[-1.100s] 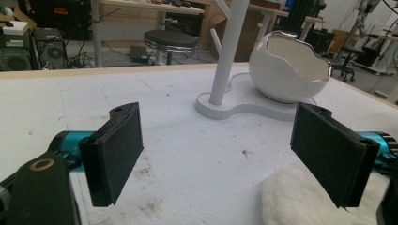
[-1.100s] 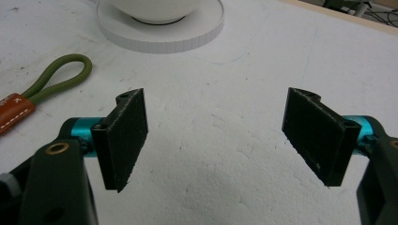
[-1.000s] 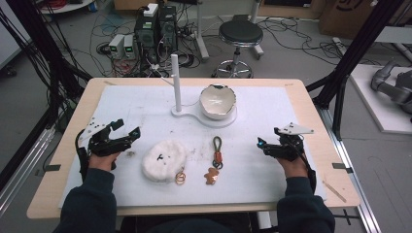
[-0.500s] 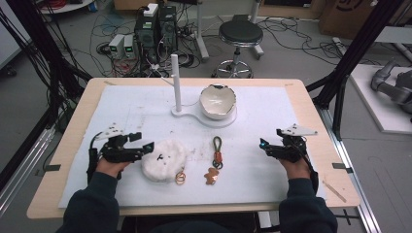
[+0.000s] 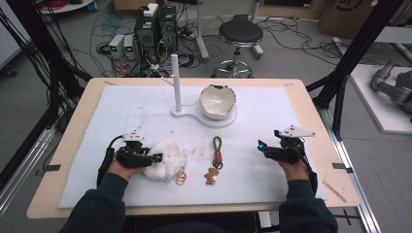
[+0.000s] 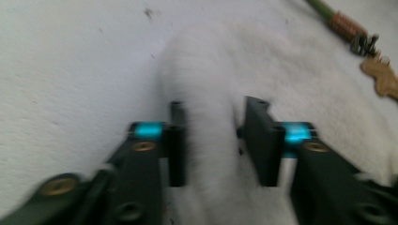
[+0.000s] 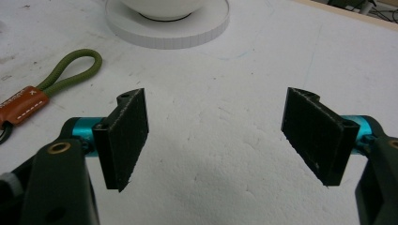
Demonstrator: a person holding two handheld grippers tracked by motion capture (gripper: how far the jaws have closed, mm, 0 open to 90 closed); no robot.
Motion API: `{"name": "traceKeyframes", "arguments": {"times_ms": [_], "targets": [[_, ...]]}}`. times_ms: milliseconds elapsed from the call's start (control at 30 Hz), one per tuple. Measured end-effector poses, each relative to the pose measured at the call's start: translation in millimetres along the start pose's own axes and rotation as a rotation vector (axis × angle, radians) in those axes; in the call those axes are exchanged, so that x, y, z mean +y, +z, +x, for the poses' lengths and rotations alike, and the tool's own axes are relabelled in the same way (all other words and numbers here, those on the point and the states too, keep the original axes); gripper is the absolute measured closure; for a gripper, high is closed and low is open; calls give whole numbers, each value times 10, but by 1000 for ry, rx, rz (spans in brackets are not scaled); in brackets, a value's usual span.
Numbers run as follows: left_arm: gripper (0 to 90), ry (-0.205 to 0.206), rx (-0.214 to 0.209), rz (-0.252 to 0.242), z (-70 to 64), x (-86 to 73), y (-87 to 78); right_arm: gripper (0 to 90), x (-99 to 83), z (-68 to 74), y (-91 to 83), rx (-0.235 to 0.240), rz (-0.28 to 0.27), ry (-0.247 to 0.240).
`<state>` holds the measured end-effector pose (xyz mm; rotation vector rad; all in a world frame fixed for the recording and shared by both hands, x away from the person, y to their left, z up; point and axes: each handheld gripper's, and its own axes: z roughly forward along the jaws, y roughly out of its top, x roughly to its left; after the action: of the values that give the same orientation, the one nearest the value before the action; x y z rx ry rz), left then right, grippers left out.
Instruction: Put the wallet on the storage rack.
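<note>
Since 1.0 s ago the left gripper [image 5: 156, 158] has travelled from the left part of the white mat [image 5: 272, 116] rightward to the fluffy white pouf [image 5: 167, 159]; 0.5 s ago it was just short of it, and now its tips are at the pouf's left edge. In the left gripper view the 2 jaws stand partly apart with a ridge of the white fluff [image 6: 211, 117] between them; the picture is motion-blurred, so I cannot tell whether the pads press the fluff or only flank it. The pouf itself has not shifted; it lies on the near-left part of the mat, with 2 linked gold rings [image 5: 180, 178] touching its near-right edge. The right gripper [image 5: 261, 146] has barely changed place, resting at the right of the mat, its jaws wide apart and holding nothing, bare mat between them. The green loop keychain [image 5: 217, 151] and brown bear charm [image 5: 211, 175] lie between the 2 grippers, unmoved. The white bowl [image 5: 218, 101] sits on the stand base [image 5: 187, 112] beside the upright post [image 5: 176, 82].
</note>
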<state>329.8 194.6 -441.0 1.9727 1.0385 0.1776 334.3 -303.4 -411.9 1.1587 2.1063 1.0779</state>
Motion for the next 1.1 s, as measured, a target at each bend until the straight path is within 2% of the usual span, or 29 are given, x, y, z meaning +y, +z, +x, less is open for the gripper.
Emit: {"name": "traceKeyframes", "arguments": {"times_ms": [33,67,233,267,300,333,367,400,433,467,533,667,800,867,900,967,1067,1100], "targets": [[715,0,0,0,0,0,0,236,2,4,5,2,2,0],[763,-23,-14,-41,31,8,-56,236,7,14,12,5,3,5],[786,-16,-30,-87,3,31,-95,236,34,54,33,27,2,-2],[786,-10,-40,-131,-7,50,-124,236,42,63,39,34,0,-8],[789,2,-61,-204,-26,78,-182,236,65,99,47,60,-3,-9],[790,2,-61,-204,-26,78,-182,236,81,120,51,81,-9,-5],[790,11,-63,-239,-38,93,-214,236,81,120,51,81,-9,-5],[790,21,-71,-302,-74,120,-256,236,130,189,60,140,-25,14],[790,21,-71,-302,-74,120,-256,236,130,189,60,140,-25,14],[791,29,-70,-320,-88,134,-271,236,174,260,82,191,-41,15],[792,49,-71,-367,-130,171,-287,235,216,348,116,237,-46,13],[792,69,-87,-395,-171,197,-277,236,313,576,226,343,-43,-17],[791,94,-114,-408,-204,230,-248,249,411,730,336,440,-49,-2],[791,99,-125,-413,-216,244,-234,276,460,809,400,513,-50,13],[791,103,-129,-419,-223,257,-222,276,460,809,400,513,-50,13],[791,115,-154,-433,-235,305,-192,299,504,915,487,567,-31,10],[790,136,-171,-443,-254,341,-168,330,545,1000,572,612,-3,13],[790,136,-171,-443,-254,341,-168,330,545,1000,572,612,-3,13]]}}
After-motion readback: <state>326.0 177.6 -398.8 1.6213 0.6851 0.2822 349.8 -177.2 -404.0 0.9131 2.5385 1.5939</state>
